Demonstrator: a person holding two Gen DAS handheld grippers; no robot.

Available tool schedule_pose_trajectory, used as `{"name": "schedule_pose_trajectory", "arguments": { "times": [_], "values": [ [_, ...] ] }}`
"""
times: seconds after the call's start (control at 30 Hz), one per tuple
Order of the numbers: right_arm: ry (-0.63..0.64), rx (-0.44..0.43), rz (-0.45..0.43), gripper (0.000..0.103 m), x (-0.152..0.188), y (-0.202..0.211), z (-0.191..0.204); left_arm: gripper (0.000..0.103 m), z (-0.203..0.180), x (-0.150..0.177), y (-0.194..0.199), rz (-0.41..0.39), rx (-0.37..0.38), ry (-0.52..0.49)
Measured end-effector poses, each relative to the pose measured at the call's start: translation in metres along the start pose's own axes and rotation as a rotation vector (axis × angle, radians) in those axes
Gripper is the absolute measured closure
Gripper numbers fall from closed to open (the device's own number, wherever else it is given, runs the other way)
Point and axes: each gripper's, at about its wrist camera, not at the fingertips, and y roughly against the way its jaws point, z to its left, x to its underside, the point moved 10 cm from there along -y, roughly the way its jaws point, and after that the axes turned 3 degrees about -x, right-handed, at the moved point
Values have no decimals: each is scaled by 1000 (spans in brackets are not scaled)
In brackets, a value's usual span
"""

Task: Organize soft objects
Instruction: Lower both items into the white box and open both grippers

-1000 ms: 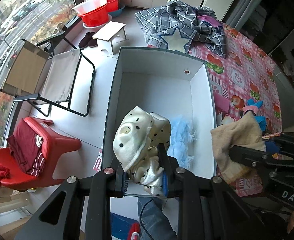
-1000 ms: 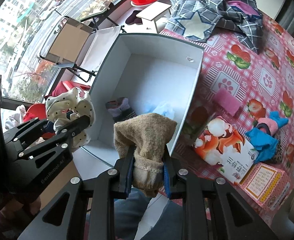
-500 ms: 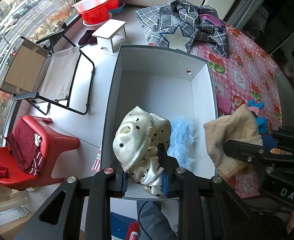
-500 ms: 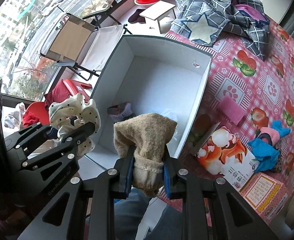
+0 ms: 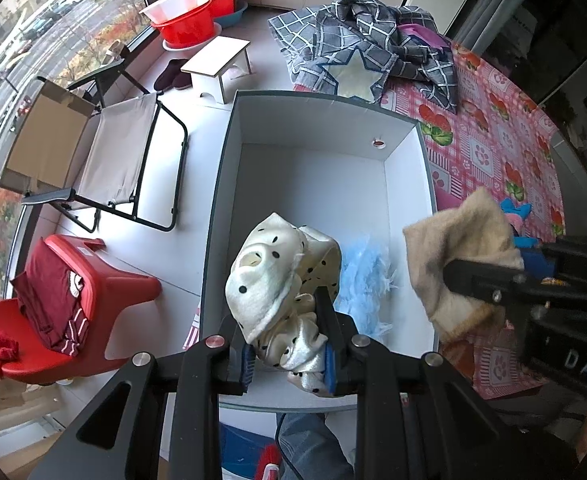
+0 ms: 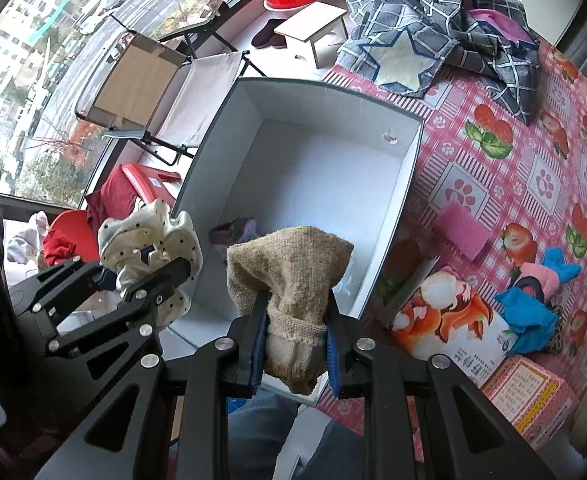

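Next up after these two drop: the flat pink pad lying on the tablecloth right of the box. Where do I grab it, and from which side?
Judging by its pose, take the pink pad by its right-hand long edge, coming straight down. It lies flat and alone on the tablecloth, with bare cloth on that side; the white box wall stands closer on the other. Its thickness is hard to judge.

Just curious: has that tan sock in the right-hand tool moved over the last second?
Yes. The tan sock has drifted left toward the white box's right wall.
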Motion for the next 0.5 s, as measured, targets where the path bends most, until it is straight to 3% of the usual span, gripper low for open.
{"name": "schedule_pose_trajectory", "arguments": {
  "times": [0.5],
  "values": [
    [-10,-1,-12,78,-21,-4,-3,73,-7,1,-9,27,0,-18]
  ]
}}
